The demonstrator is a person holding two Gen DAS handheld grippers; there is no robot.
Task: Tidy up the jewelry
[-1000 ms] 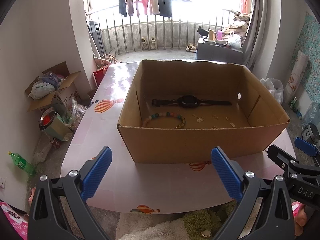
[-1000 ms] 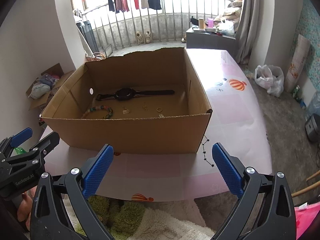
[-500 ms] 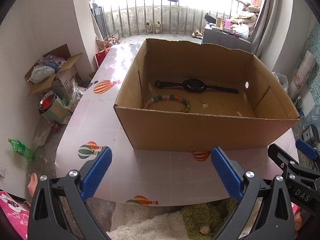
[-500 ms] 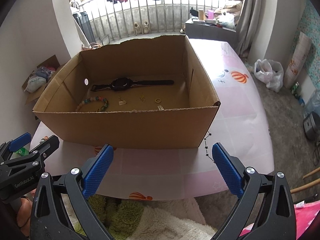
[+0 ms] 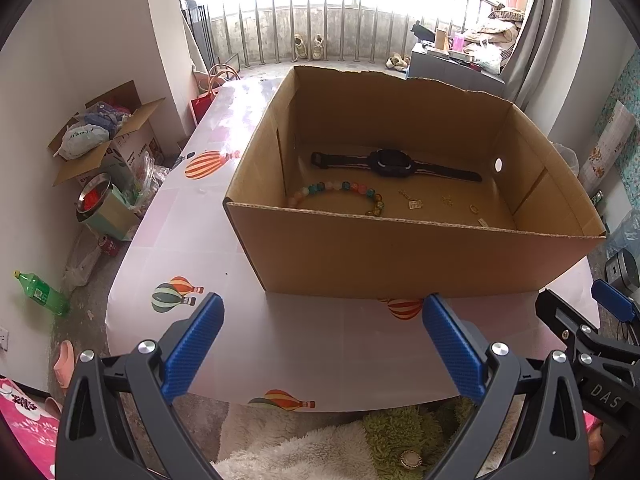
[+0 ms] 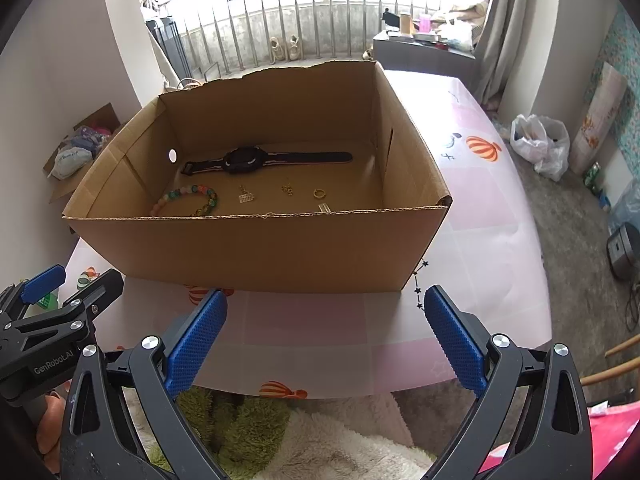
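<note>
Left wrist view: left gripper [image 5: 322,342] spread wide, nothing between its blue pads, hovering over the near edge of the counter [image 5: 340,344], short of the cardboard box [image 5: 400,256]. Right gripper [image 6: 326,336] likewise wide and empty, on the near side of the box toward its right corner; its black frame also shows at the right edge of the left wrist view. All jewelry sits on the box floor. Black watch [image 5: 390,163] lies flat with strap stretched out along the far wall. Nearer than the watch, at the box's left end, a multicolour bead bracelet [image 5: 340,192] lies in a loose arc, partly cut off by the near wall. Right of the bracelet, in a rough row: a small charm on a chain [image 5: 414,202], a tiny gold piece [image 5: 447,200] (probably earrings, too small to confirm), then a gold ring [image 5: 474,208]. One more small pale item [image 6: 324,208] rests against the near wall, mostly hidden by the rim. Box stands open-topped on the counter's pink balloon-print cover, with a small round hole [image 5: 498,165] in one side wall.
</note>
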